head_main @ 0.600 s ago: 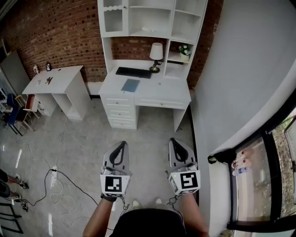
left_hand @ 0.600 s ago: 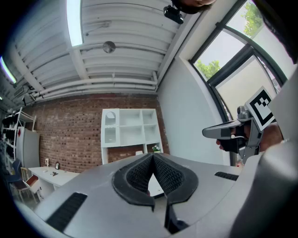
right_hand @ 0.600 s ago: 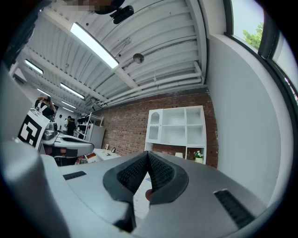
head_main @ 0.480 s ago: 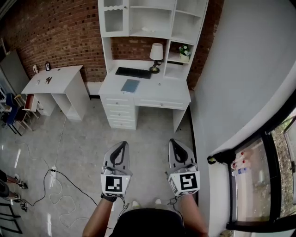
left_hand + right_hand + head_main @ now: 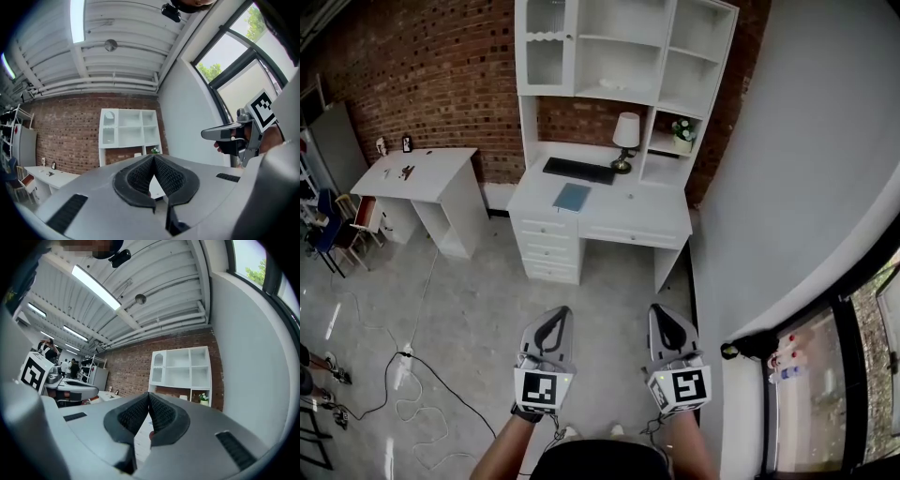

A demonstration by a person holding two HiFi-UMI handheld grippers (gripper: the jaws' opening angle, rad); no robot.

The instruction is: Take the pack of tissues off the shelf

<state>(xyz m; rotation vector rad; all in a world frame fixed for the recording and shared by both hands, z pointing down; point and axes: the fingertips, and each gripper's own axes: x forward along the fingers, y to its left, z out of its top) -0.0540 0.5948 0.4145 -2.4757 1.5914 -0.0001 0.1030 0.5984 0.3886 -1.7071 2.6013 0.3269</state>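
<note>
Left gripper (image 5: 551,323) and right gripper (image 5: 667,323), low in frame, keep fingers shut, empty. Reaching the upper-centre shelf (image 5: 623,42) like that risks knocking the hard-to-spot tissues down.

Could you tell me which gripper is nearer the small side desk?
Left: the left gripper hangs down-right of the side desk; the right gripper is farther right.

On the white desk tabletop (image 5: 649,212) I see a flat black keyboard (image 5: 578,170), a blue rectangular notebook (image 5: 572,197) nearer me, and a table lamp with a white shade (image 5: 625,139) just right of the keyboard. A smaller white table (image 5: 427,174) stands left, against the red brick wall (image 5: 441,75). A black cable (image 5: 442,371) trails over the grey floor (image 5: 478,300).
</note>
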